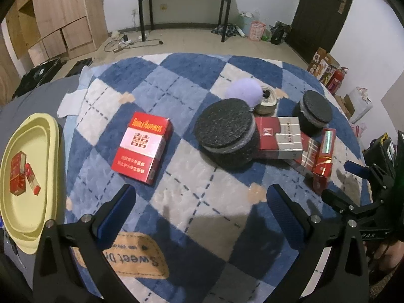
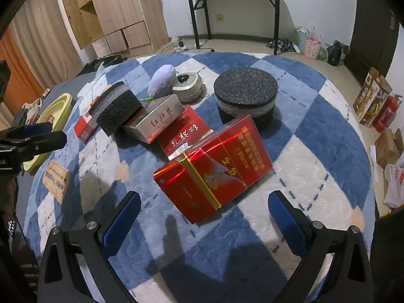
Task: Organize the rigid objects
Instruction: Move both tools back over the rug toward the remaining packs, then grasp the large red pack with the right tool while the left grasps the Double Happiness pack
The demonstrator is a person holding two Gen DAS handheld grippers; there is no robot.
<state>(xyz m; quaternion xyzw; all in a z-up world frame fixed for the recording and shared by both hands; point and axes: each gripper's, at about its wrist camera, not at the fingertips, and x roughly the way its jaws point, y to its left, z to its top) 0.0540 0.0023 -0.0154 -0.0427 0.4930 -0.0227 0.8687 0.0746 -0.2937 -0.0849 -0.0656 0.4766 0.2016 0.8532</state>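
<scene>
My left gripper (image 1: pixel 202 202) is open and empty above the blue checked rug, just short of a red Double Happiness box (image 1: pixel 144 146). A yellow tray (image 1: pixel 32 214) at the left holds a red box (image 1: pixel 18 174) and a small red tube (image 1: pixel 32 179). My right gripper (image 2: pixel 204 212) is open and empty, with a shiny red box (image 2: pixel 214 166) lying just ahead between its fingers. Behind it lie another red box (image 2: pixel 184 131), a silver box (image 2: pixel 157 118), and two dark round foam blocks (image 2: pixel 245 101) (image 2: pixel 117 107).
A purple pompom (image 2: pixel 161 80) and a small beige pot (image 2: pixel 188 85) sit at the back of the rug (image 2: pixel 315 126). The left gripper shows in the right wrist view (image 2: pixel 35 136). A black table (image 2: pixel 234 12), wooden cabinets (image 2: pixel 118 12) and floor clutter stand beyond.
</scene>
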